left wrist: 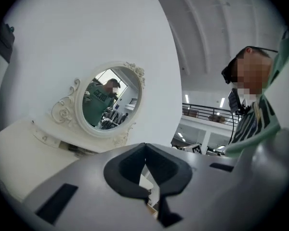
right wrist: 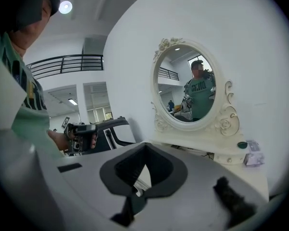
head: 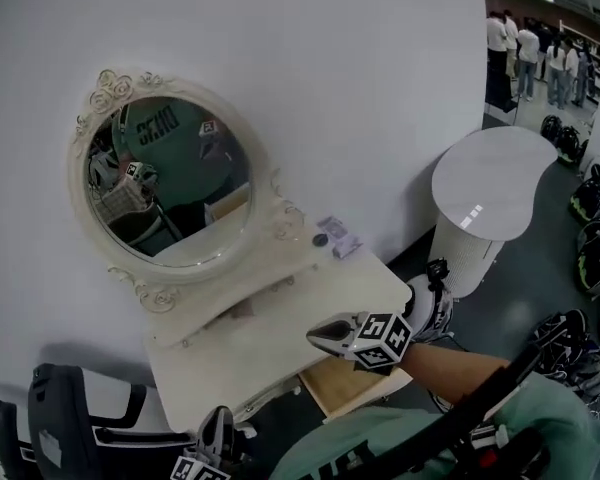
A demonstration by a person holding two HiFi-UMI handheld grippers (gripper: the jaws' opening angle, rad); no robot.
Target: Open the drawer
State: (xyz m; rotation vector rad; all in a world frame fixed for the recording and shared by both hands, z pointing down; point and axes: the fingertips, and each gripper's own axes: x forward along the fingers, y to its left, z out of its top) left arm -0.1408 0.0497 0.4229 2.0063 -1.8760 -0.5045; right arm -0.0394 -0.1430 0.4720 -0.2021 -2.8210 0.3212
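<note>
A white dressing table (head: 250,343) with an oval ornate mirror (head: 165,183) stands against the white wall. Its drawer (head: 342,386) is pulled out at the front right, with its wooden bottom showing. My right gripper (head: 322,336) hovers over the table's front right corner, just above the drawer, shut with nothing held. In the right gripper view its jaws (right wrist: 144,146) meet at the tip, facing the mirror (right wrist: 190,88). My left gripper (head: 216,436) is low at the table's front left, and its jaws (left wrist: 145,145) look shut and empty.
A dark green round piece (head: 320,239) and a small pale packet (head: 341,240) lie on the table by the mirror's base. A black chair (head: 70,418) is at the lower left and a round white side table (head: 490,183) at the right. People (head: 525,48) stand far back.
</note>
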